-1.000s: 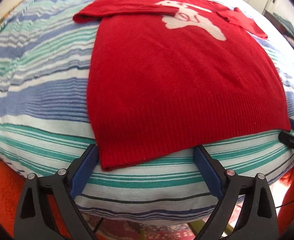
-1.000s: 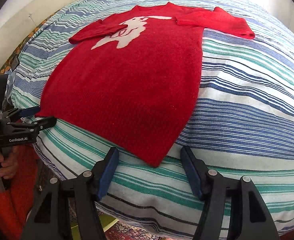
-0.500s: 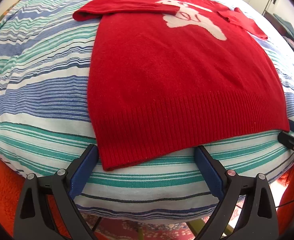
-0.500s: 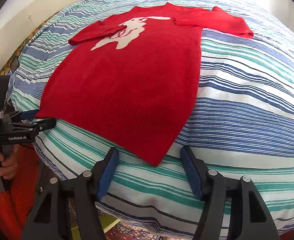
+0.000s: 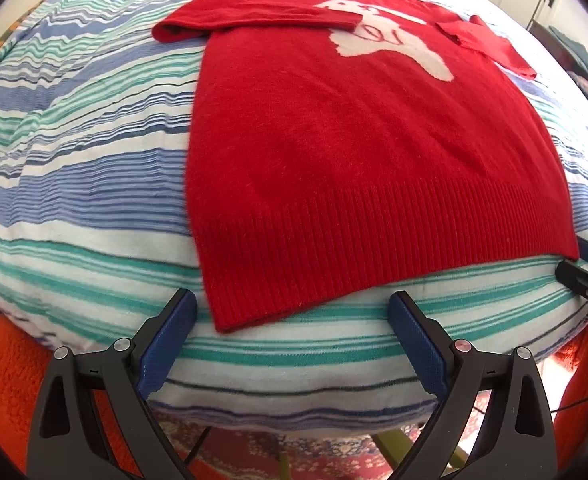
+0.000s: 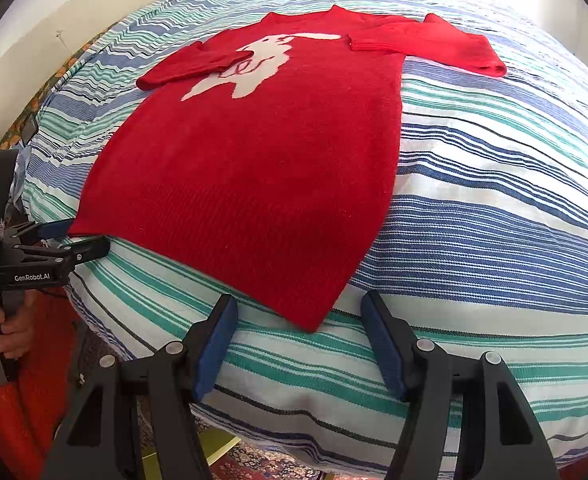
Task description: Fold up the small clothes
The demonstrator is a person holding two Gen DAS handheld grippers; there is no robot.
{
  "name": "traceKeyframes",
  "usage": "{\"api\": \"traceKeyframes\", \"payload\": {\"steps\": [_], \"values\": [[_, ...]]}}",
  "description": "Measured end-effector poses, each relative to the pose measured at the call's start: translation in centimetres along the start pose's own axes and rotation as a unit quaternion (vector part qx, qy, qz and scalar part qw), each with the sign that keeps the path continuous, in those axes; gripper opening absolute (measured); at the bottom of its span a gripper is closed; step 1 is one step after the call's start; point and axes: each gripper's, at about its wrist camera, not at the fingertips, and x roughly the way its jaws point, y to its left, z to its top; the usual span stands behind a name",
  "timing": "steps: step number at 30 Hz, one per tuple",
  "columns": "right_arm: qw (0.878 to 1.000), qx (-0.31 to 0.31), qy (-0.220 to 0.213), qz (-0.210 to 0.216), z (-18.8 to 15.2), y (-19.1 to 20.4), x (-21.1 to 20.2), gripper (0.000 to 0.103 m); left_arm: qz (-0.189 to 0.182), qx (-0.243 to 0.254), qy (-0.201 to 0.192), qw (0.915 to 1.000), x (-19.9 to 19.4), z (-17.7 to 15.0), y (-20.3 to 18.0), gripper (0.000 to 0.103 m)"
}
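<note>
the striped blue, green and white bed cover (image 5: 94, 184) fills most of both views, and on it your red knitted sweater with a white animal figure on the chest (image 5: 353, 152) lies flat, face up, spread near the edge closest to you. judging by how it lies, the task is at an early stage: both sleeves are already turned in across the chest, the left sleeve (image 5: 254, 20) over the top of the figure and the right sleeve (image 6: 425, 44) folded back only partly, its outer part still reaching past the body onto the cover. the body itself is not yet folded; the lengthwise or bottom-to-top folds are all left to do.

the sweater's long axis runs away from you, neckline far, ribbed hem (image 5: 373, 248) near, with the hem skewed a little so its corners sit at different depths in each view.

your left gripper (image 5: 290, 344) has its jaws spread wide, empty, framing the hem's left corner, which lies just beyond the blue pads (image 5: 166, 344). your right gripper (image 6: 297, 344) is likewise wide and holding nothing, with the hem's right corner between and just past its tips. you look set to pinch both corners; i judge the soft knit will sag if you lift unevenly.
</note>
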Motion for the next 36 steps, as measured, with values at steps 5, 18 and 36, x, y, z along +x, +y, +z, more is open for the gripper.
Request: {"api": "traceKeyframes", "payload": {"steps": [5, 18, 36], "values": [[1.000, 0.013, 0.011, 0.005, -0.1, -0.3, -0.8, 0.067, -0.002, -0.054, -0.018, 0.9984, -2.8, -0.9, 2.0, 0.096], [0.989, 0.126, -0.062, -0.052, 0.7, -6.0, -10.0, 0.068, 0.089, -0.245, -0.148, 0.9540, -7.5, -0.4, 10.9, 0.096], [0.964, -0.231, 0.002, -0.133, 23.6, -1.9, 10.3, 0.056, 0.133, -0.243, -0.069, 0.9584, -2.6, 0.2, 11.3, 0.096]]}}
